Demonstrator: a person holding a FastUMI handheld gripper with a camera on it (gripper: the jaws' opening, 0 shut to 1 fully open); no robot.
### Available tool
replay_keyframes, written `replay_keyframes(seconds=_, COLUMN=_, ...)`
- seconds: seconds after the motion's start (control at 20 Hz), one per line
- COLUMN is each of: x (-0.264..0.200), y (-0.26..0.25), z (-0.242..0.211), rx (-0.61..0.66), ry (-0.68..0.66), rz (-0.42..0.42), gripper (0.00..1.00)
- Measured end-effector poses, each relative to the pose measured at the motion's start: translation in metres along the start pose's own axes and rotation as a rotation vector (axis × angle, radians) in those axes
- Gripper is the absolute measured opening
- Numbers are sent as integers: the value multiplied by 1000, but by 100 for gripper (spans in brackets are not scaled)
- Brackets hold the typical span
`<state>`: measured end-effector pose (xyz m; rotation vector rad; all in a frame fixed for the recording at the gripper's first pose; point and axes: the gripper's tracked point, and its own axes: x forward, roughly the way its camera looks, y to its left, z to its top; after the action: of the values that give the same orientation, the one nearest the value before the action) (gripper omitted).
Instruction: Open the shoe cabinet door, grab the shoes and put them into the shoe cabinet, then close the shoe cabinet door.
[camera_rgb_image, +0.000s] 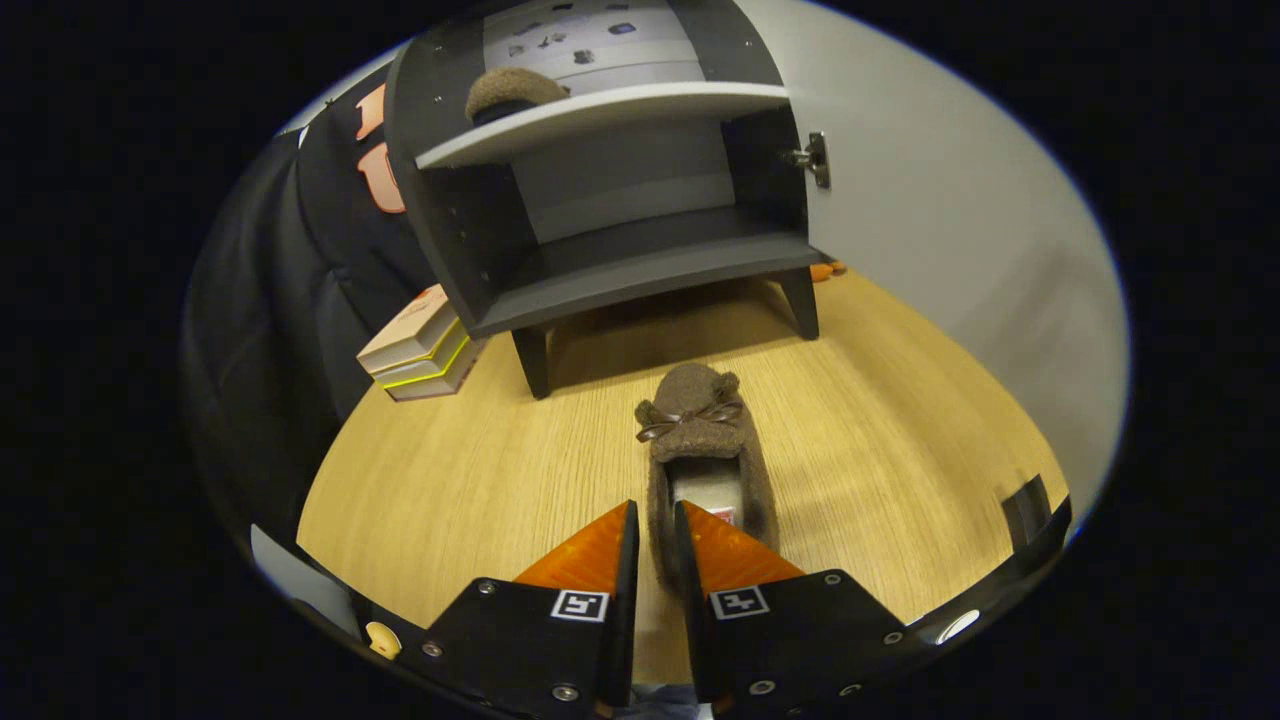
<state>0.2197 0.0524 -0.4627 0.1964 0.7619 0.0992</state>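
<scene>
A brown fuzzy shoe (705, 440) with a small bow lies on the wooden floor, toe toward the shoe cabinet (640, 270). My gripper (655, 510) is shut on the shoe's left side wall near the heel, with the right finger (725, 560) inside the opening and the left finger (590, 555) outside. The dark grey cabinet stands just beyond, and its door (950, 230) is swung open to the right on a metal hinge (812, 158). A second brown shoe (510, 95) rests on the upper shelf (610, 115). The lower shelf (650, 265) is bare.
A stack of boxes or books (420, 350) sits on the floor left of the cabinet, against the black cloth wall. A small orange thing (828, 268) peeks out by the right rear cabinet leg. The open door stands along the right side.
</scene>
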Motion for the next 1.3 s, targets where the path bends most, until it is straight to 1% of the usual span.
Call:
replay_keyframes(seconds=0.2, x=44, y=0, z=-10, rx=17, ry=68, rz=18, gripper=22)
replay_keyframes(seconds=0.25, x=51, y=0, z=-5, rx=14, ry=60, rz=21, gripper=21)
replay_keyframes(seconds=0.35, x=68, y=-5, z=-3, rx=3, ry=49, rz=-1, gripper=19)
replay_keyframes(seconds=0.4, x=69, y=-6, z=-1, rx=18, ry=39, rz=-5, gripper=15)
replay_keyframes(seconds=0.55, x=72, y=-5, z=0, rx=35, ry=14, rz=24, gripper=9)
replay_keyframes(seconds=0.6, x=69, y=-5, z=3, rx=49, ry=13, rz=15, gripper=7)
replay_keyframes(seconds=0.7, x=57, y=-11, z=16, rx=0, ry=-12, rz=-16, gripper=5)
replay_keyframes(seconds=0.75, x=47, y=-11, z=25, rx=-13, ry=-21, rz=-15, gripper=5)
replay_keyframes(seconds=0.9, x=11, y=-5, z=45, rx=48, ry=-48, rz=16, gripper=5)
replay_keyframes(seconds=1.05, x=-26, y=-7, z=70, rx=22, ry=-88, rz=4, gripper=5)
replay_keyframes(seconds=1.2, x=-65, y=4, z=112, rx=-18, ry=-161, rz=21, gripper=5)
replay_keyframes(seconds=1.3, x=-87, y=15, z=151, rx=-48, ry=-221, rz=27, gripper=5)
